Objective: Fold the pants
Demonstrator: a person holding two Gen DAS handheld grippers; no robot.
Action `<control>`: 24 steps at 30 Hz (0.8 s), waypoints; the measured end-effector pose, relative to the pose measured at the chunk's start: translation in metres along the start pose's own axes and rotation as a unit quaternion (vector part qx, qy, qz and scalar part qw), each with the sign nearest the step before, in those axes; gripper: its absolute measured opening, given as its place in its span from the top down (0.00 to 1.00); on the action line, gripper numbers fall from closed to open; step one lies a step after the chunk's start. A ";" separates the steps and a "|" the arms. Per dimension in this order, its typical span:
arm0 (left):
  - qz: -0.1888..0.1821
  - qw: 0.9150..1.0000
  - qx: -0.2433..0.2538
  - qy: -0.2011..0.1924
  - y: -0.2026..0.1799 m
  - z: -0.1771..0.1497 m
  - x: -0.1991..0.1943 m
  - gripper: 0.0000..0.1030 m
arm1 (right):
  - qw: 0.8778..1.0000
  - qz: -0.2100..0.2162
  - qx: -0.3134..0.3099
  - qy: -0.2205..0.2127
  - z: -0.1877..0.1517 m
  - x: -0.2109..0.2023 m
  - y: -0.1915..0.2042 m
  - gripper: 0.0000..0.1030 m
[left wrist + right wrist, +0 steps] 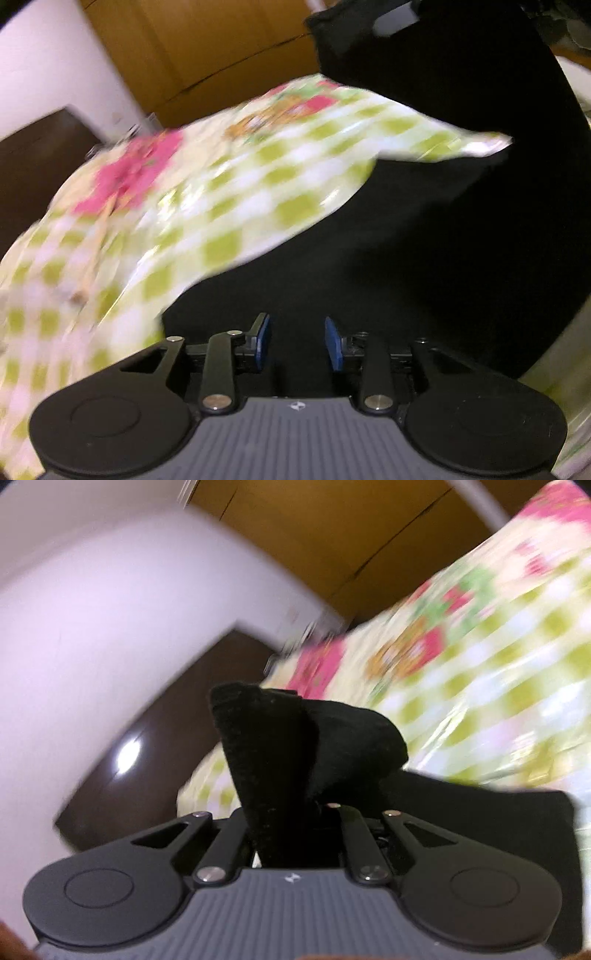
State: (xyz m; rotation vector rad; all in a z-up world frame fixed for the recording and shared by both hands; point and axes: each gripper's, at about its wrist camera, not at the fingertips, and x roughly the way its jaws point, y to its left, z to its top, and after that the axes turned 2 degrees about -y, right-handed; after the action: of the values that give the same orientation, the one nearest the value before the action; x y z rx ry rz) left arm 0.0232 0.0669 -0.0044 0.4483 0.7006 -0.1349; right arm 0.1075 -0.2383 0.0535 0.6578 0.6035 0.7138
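Your left gripper (297, 341) has its two blue pads (263, 341) standing apart with nothing pinched between them; the gap shows only dark cloth lying beyond the fingertips, and you cannot tell from this view whether the pads brush it. Your right gripper (295, 830) is pressed together on a bunch of the black pants (295, 746), which wells up out of the jaws as a thick folded wad and hides the pads themselves. From the left wrist view, the pants (424, 240) spread across the right and lower middle of the picture, lying over the bedspread (221, 206), and a length of them rises steeply toward the top right corner, where something pale and blurred shows at their upper edge (too smeared to name). The bedspread is checked in green and white with pink and orange flower patches, and one of its corners sits on top of the dark cloth, pointing right. From the right wrist view, more of the pants trails off to the right behind the gripper body, lying against the same bedspread (498, 664). Behind the bed you have a white wall (110, 609), a dark brown panel (147, 738) with a bright light spot on it, and a tan wooden cabinet (207, 44) with door seams. Both views are heavily streaked, so fine detail in the cloth is lost.
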 end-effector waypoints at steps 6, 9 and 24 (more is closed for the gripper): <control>-0.031 0.999 -0.040 0.014 0.006 -0.034 0.002 0.56 | 0.993 0.009 -0.061 0.104 -0.046 0.123 0.040 0.91; -0.046 0.997 -0.058 0.005 0.010 -0.042 -0.003 0.55 | 0.983 -0.010 -0.120 0.139 -0.081 0.166 0.060 0.91; -0.070 0.993 -0.099 -0.002 0.033 -0.051 -0.031 0.52 | 0.946 0.009 -0.208 0.249 -0.158 0.207 0.093 0.67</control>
State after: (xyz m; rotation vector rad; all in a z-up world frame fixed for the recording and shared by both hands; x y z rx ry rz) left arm -0.0218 0.1177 -0.0066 0.2089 0.7339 -0.1971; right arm 0.0873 0.0221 -0.0374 0.0826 0.8771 1.0004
